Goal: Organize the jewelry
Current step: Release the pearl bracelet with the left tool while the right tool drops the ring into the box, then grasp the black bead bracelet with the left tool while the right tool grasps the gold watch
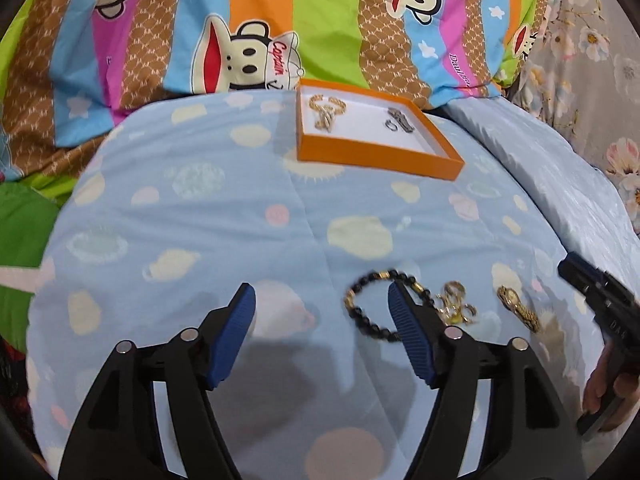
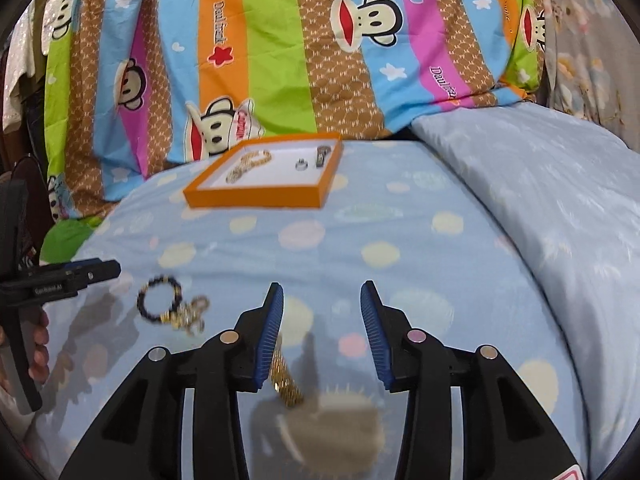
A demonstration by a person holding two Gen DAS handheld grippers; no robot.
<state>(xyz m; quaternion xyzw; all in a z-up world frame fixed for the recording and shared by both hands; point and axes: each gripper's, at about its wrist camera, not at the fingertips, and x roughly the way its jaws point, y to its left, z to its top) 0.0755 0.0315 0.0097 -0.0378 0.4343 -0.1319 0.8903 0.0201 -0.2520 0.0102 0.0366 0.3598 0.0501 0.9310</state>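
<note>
An orange tray (image 1: 380, 154) (image 2: 256, 197) sits far back on the blue dotted bedspread, holding gold chains (image 1: 326, 114) (image 2: 248, 166) and silver pieces (image 1: 398, 120) (image 2: 301, 165). Nearer lie a black bead bracelet (image 1: 368, 304) (image 2: 156, 298), a gold ring cluster (image 1: 456, 306) (image 2: 192, 314) and a gold link bracelet (image 1: 518, 308) (image 2: 286, 384). My left gripper (image 1: 320, 320) is open above the spread, its right finger covering part of the bead bracelet. My right gripper (image 2: 322, 320) is open too. The gold link bracelet lies on the cloth by its left finger, untouched.
A striped cartoon-monkey quilt (image 1: 280, 20) is heaped behind the tray. A pale blue pillow (image 2: 540, 200) lies at the right, floral fabric (image 1: 592, 60) beyond it. A hand holds the other gripper at the right edge (image 1: 600, 300) and at the left edge (image 2: 60, 276).
</note>
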